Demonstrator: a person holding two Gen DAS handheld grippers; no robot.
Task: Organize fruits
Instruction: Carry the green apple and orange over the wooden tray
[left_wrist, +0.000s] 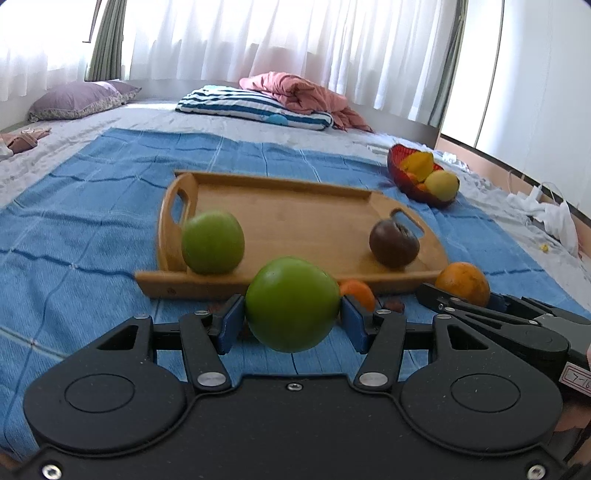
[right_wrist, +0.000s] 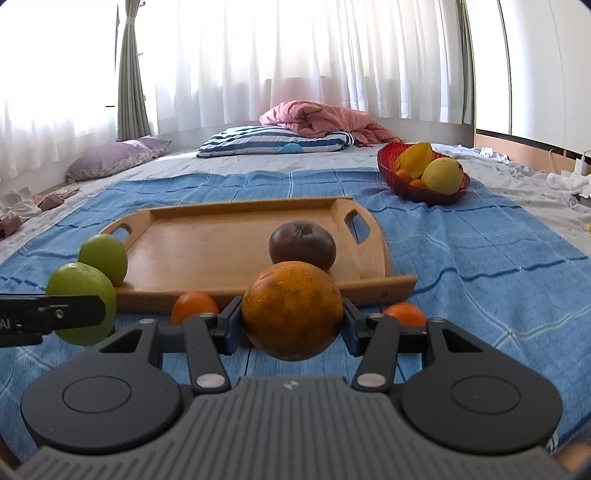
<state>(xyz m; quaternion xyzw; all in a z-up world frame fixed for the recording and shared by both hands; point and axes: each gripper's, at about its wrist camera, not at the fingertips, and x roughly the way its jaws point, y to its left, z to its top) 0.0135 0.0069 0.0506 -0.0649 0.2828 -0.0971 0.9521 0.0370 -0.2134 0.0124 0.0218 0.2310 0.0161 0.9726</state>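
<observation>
My left gripper (left_wrist: 292, 317) is shut on a green apple (left_wrist: 291, 303), held just above the blue cloth in front of the wooden tray (left_wrist: 295, 218). My right gripper (right_wrist: 291, 319) is shut on a large orange (right_wrist: 292, 309), also before the tray (right_wrist: 221, 243). On the tray sit a second green apple (left_wrist: 212, 242) at its left and a dark purple fruit (left_wrist: 394, 242) at its right. Two small oranges (right_wrist: 194, 307) (right_wrist: 406, 314) lie on the cloth by the tray's near edge. The held apple also shows in the right wrist view (right_wrist: 82, 295).
A red bowl (right_wrist: 421, 192) with a starfruit, a yellow fruit and small oranges stands at the back right. Further back lie a striped pillow (right_wrist: 273, 144), a pink blanket (right_wrist: 325, 118) and a purple pillow (right_wrist: 110, 158). White cloths (left_wrist: 546, 214) lie at the right.
</observation>
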